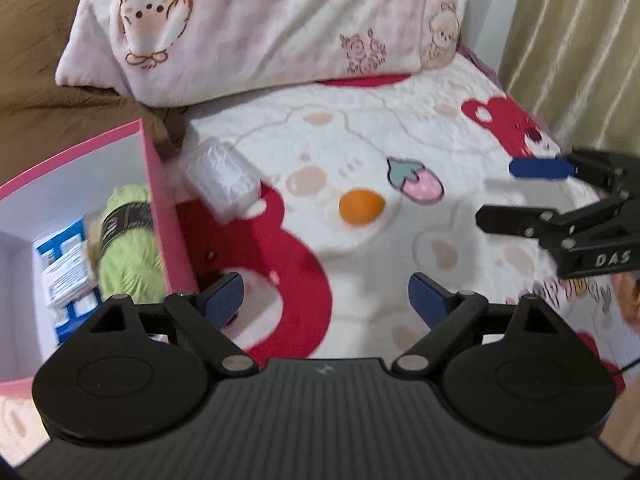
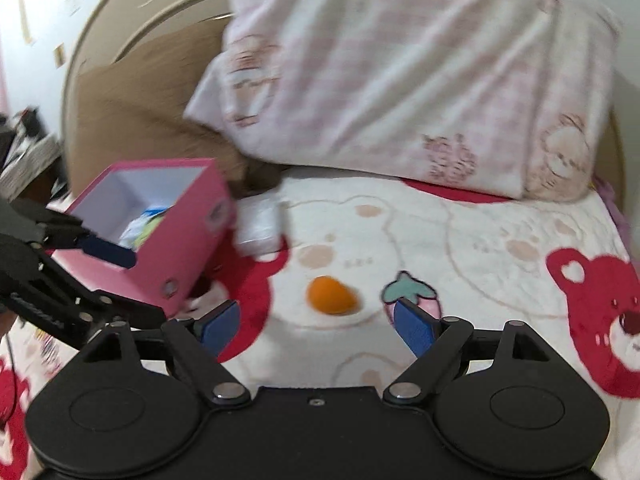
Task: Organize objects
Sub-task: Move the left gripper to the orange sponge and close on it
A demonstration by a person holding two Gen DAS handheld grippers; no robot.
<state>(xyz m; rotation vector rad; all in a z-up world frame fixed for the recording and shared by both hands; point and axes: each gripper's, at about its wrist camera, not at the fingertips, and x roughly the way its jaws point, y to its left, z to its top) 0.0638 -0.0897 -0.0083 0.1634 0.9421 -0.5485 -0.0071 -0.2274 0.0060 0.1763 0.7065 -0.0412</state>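
Both grippers — left gripper (image 1: 322, 300), right gripper (image 2: 316, 322) — gape empty; the orange (image 2: 332, 301), centre frame, likely goes next into the pink box (image 2: 188, 256) at left — the right needs to straddle it.

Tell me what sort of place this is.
Most likely a bedroom, on a bed: a pink cartoon-print pillow lies at the head of a bear-print blanket, with a curved headboard behind and a curtain alongside.

A pink-and-white pillow (image 1: 256, 28) printed with bears lies at the bed's far end on a white blanket (image 1: 400, 128) with red bears. Brown bedding (image 1: 48, 100) lies left; beige curtain (image 1: 580, 48) hangs right.
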